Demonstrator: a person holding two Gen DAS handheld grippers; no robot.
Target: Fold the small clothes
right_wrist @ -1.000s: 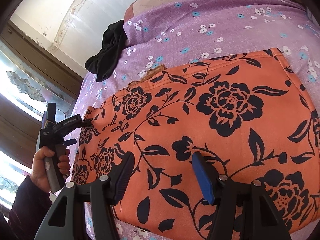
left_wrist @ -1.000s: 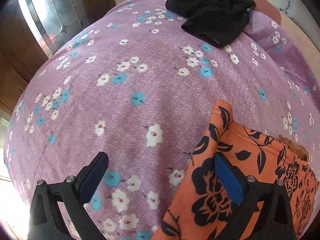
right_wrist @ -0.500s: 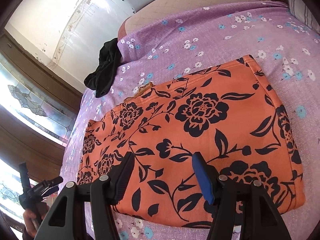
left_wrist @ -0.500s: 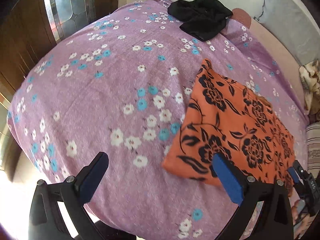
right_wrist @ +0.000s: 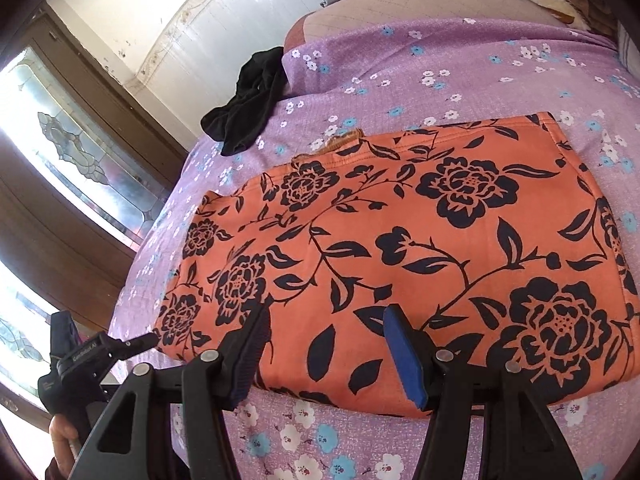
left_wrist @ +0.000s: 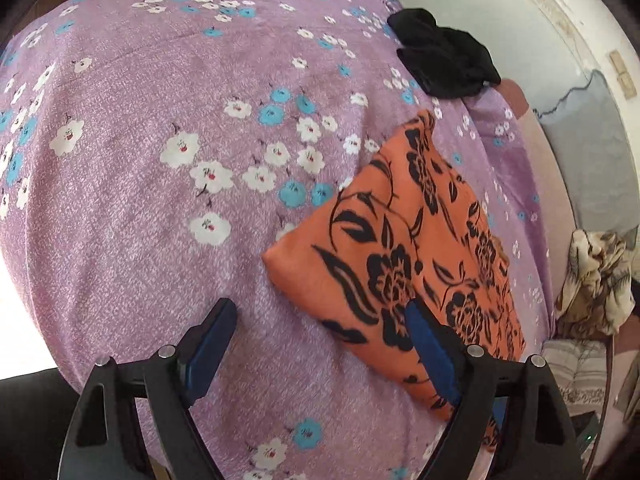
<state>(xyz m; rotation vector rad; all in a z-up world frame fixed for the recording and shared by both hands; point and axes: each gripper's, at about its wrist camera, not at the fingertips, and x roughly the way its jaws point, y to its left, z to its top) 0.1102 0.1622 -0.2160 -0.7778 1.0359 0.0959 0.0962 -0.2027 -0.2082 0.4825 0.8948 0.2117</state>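
An orange garment with black flowers (right_wrist: 420,240) lies folded flat on the purple flowered bedspread (left_wrist: 160,160); it also shows in the left wrist view (left_wrist: 400,248). My left gripper (left_wrist: 320,344) is open and empty, just off the garment's near-left corner; it shows at the lower left of the right wrist view (right_wrist: 132,344). My right gripper (right_wrist: 324,344) is open and empty, above the garment's near edge. A crumpled black garment (left_wrist: 444,60) lies at the far edge of the bed, seen also in the right wrist view (right_wrist: 248,104).
A beige patterned cloth (left_wrist: 596,280) lies heaped to the right of the bed. A stained-glass window in a wooden frame (right_wrist: 76,152) stands to the left. A white wall (right_wrist: 192,20) runs behind the bed.
Both grippers have pulled back from the orange garment, which now lies free. The left gripper has swung round to its near-left corner. Both stay open.
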